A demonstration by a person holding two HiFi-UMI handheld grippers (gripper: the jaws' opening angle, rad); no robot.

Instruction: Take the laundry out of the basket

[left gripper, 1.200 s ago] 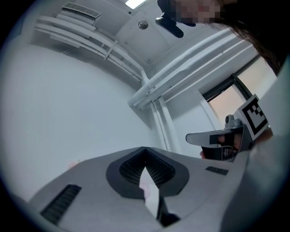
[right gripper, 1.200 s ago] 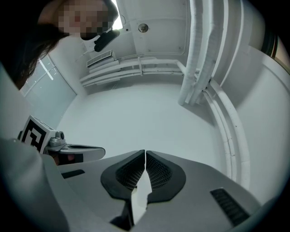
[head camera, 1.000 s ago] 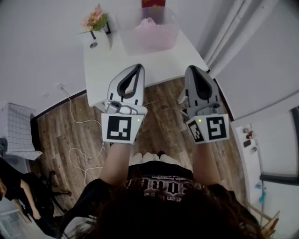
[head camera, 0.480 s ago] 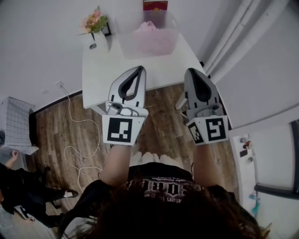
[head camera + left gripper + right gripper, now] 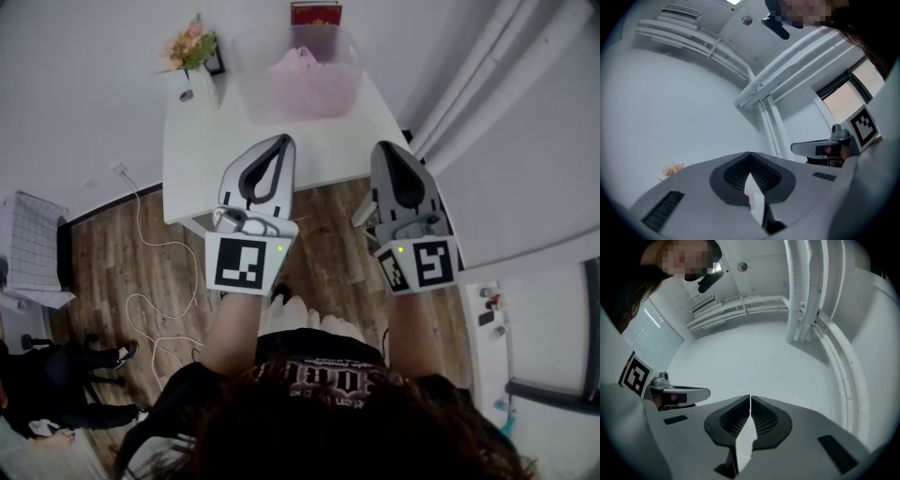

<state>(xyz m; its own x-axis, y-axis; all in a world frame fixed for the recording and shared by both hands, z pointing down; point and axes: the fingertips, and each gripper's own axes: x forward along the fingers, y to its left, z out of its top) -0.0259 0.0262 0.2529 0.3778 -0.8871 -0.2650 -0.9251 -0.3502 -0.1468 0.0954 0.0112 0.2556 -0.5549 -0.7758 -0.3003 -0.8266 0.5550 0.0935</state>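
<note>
Held left gripper and right gripper clenched empty, side by side short of table, likely staged for reach toward basket with pink laundry untouched inside.

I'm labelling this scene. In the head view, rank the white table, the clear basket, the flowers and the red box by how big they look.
1. white table
2. clear basket
3. flowers and red box: about alike, so unranked
</note>
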